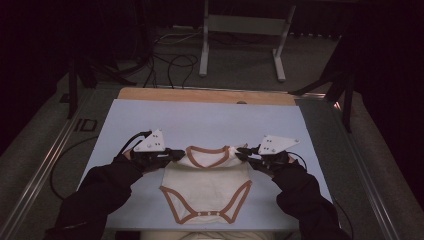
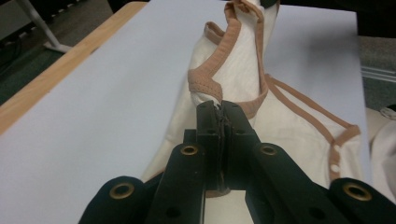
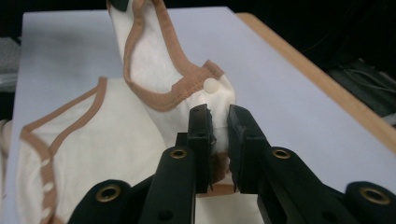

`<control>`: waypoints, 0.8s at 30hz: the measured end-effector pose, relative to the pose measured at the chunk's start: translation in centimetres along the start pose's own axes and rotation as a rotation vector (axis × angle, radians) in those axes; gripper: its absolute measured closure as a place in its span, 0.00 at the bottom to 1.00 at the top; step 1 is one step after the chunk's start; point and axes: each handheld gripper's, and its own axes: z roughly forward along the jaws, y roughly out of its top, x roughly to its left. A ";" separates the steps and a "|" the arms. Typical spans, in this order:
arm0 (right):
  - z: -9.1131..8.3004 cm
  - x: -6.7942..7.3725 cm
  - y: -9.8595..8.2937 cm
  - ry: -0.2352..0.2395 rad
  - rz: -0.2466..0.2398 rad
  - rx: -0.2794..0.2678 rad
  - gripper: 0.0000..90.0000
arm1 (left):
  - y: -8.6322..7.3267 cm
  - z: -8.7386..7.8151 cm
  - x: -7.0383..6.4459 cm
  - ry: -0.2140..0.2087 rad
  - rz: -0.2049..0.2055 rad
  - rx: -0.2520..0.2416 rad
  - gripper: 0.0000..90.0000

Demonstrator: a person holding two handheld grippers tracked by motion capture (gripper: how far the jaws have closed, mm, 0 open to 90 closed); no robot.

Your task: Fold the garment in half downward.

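Evidently mid-fold, the left claw (image 1: 176, 154) and right claw (image 1: 243, 151) each pinch a shoulder of the bodysuit (image 1: 207, 192), and the next move likely calls for carrying both toward 6 o'clock on the worktop (image 1: 150, 120).

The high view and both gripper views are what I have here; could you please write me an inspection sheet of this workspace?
Surface: pale blue sheet over a wood-edged table, flat and bare around the garment.
Job's things: cream baby bodysuit with tan trim, neck away from the person, crotch snaps near the front edge; both shoulders lifted.
Clutter: more pale cloth at the table's near edge; nothing else seen.
Grippers: left tongs shut on the bodysuit's shoulder; right tongs closed on the other shoulder with cloth between the jaws.
Cables: black leads trail from each gripper; loose cables lie on the floor beyond.
Surroundings: dark room, grey carpet, a white frame's legs, black stands.
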 end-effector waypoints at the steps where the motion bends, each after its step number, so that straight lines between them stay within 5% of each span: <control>1: 0.0 0.2 -0.2 0.004 0.000 0.004 0.89 | -0.1 0.0 -0.2 -0.004 -0.001 -0.002 0.98; 24: -0.3 5.6 -5.0 0.116 0.085 0.022 0.89 | -4.1 0.9 -5.9 -0.122 -0.016 0.004 0.98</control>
